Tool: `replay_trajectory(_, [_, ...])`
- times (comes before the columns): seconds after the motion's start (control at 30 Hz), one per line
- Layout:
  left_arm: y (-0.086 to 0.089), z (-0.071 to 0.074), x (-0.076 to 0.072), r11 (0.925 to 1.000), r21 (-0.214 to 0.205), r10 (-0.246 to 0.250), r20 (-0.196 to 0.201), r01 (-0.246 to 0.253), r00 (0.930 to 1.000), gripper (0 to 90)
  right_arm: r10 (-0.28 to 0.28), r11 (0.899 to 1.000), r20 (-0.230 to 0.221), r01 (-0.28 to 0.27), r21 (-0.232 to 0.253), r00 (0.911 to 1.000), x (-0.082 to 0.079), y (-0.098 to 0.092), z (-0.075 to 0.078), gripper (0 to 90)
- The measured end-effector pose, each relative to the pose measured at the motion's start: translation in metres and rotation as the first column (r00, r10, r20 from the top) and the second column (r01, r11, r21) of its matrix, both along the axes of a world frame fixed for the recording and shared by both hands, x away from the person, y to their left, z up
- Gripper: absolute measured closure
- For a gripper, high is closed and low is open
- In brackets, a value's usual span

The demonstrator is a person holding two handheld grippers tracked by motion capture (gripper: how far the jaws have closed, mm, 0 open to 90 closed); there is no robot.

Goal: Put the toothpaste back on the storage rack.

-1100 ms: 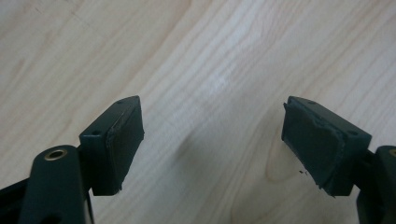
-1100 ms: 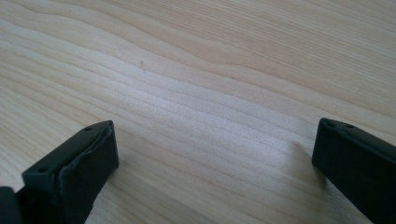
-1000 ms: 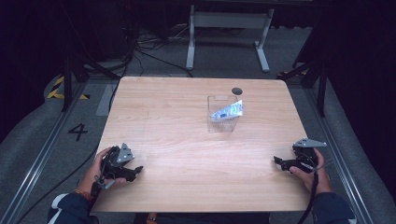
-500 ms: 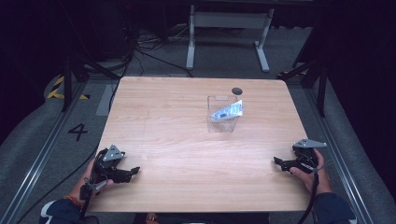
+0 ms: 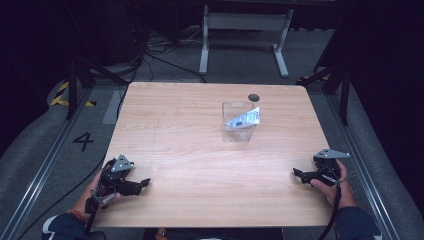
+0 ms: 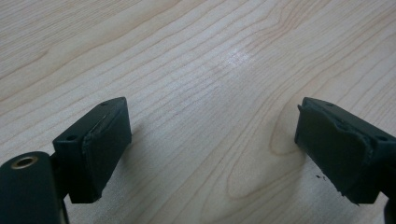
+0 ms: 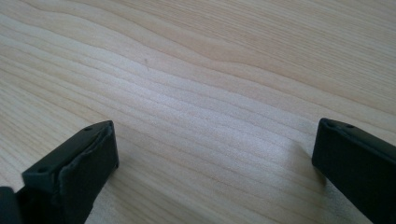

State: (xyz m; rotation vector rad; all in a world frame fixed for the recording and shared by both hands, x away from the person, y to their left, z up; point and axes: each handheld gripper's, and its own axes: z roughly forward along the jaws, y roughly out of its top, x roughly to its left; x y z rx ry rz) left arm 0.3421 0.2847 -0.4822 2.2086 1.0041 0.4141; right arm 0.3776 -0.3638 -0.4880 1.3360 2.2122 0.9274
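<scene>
A pale wooden surface [image 5: 200, 150] stands in a dark room with cables on the floor behind it. The left gripper [image 5: 142, 183] lies low at the near left corner, its jaws spread with bare wood between them; they have just been opening. The right gripper [image 5: 298, 174] rests at the near right edge, jaws apart and holding nothing. Well apart from both, toward the far side, stands a clear box [image 5: 239, 122] with a silvery packet [image 5: 243, 119] leaning in it, just before a dark hole [image 5: 253, 96]. The gripper views show wood grain up close between the black jaws.
</scene>
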Motion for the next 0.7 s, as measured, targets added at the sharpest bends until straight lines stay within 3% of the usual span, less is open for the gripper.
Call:
replay_trajectory(0.37, [-0.0014,0.0000,0.0000,0.9999,-0.003,0.011,-0.026,-0.011,0.9996,9.2,0.000,1.000,0.000,0.000,0.000,1.0000,0.0000,0.0000,0.0000,0.5])
replay_trajectory(0.7, [-0.0023,0.0000,0.0014,0.9999,0.001,0.013,-0.019,-0.013,0.9997,7.7,0.000,1.000,0.000,0.000,0.000,1.0000,0.0000,0.0001,0.0000,0.5])
